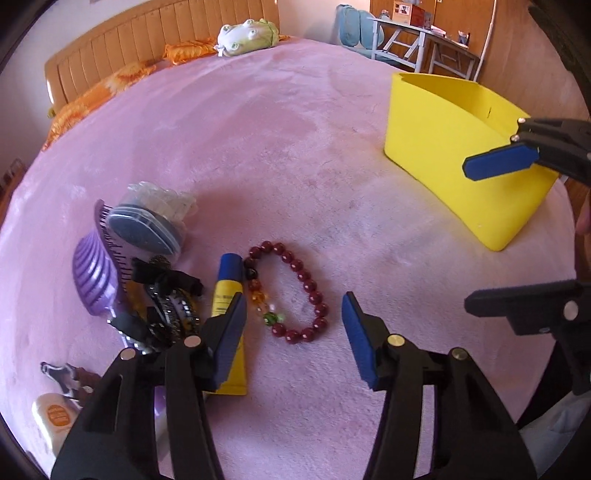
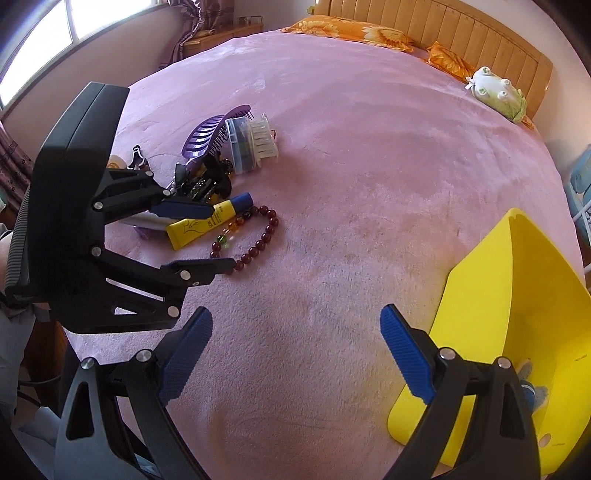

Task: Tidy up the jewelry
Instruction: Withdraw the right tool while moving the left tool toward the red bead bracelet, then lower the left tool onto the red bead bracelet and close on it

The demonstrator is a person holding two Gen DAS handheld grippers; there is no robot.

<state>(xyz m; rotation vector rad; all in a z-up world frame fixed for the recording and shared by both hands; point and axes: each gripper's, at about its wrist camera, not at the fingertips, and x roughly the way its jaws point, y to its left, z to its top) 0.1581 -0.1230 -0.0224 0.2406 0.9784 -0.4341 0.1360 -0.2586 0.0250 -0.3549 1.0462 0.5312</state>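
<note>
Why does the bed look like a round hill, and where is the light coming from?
Fisheye lenses cause that: in both views the flat pink blanket bulges and the corners go black. In the right wrist view, daylight floods through a blown-out window. In the left wrist view, a soft shadow darkens the blanket beside the clutter near the bracelet; both views stay fairly sharp.

Left wrist view: you look from low over the pink plush bedspread [image 1: 280,147], facing the slatted wooden headboard [image 1: 122,48] at upper left; the dark red beaded bracelet [image 1: 295,295] lies close, lower centre.

Right wrist view: you look from slightly farther back, headboard [image 2: 461,33] at upper right, window [image 2: 55,40] at upper left.

Shared by both: bedspread [image 2: 351,147], bracelet [image 2: 255,236], yellow plastic bin [image 1: 454,147] [image 2: 517,314], purple hairbrush [image 1: 94,269] [image 2: 212,127]. Each view catches the other gripper.
</note>
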